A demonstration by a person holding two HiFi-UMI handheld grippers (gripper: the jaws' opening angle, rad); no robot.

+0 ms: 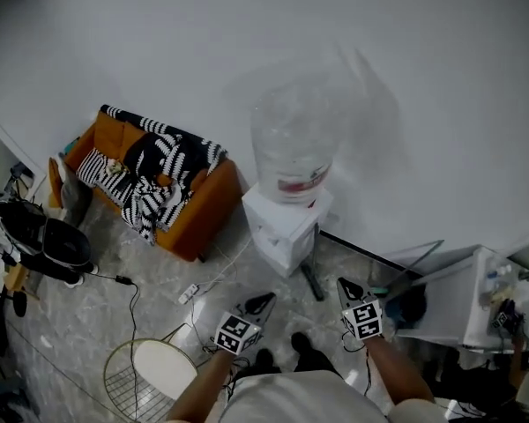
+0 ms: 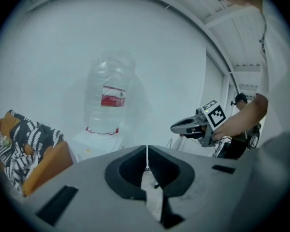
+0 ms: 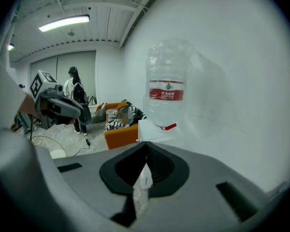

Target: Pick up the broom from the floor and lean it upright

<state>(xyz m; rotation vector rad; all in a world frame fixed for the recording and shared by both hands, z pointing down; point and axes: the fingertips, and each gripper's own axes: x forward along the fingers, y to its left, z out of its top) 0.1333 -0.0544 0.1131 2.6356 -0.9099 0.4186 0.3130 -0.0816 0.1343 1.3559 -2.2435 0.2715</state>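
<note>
Broom [image 1: 414, 264]: I counted one, as far as I could tell, a thin pole slanting against the white cabinet [image 1: 454, 307], just right of the right gripper [image 1: 348, 287]. Two grippers were up, and both the right one's jaws and the left gripper's [image 1: 264, 300] were closed tip to tip on nothing. Ahead stood one water dispenser [image 1: 282, 227] carrying one bottle [image 1: 295, 144], with one orange sofa [image 1: 194, 214] to its left and one wire chair [image 1: 163, 368] near me. One dark bar [image 1: 312, 282] lay on the floor by the dispenser.
</note>
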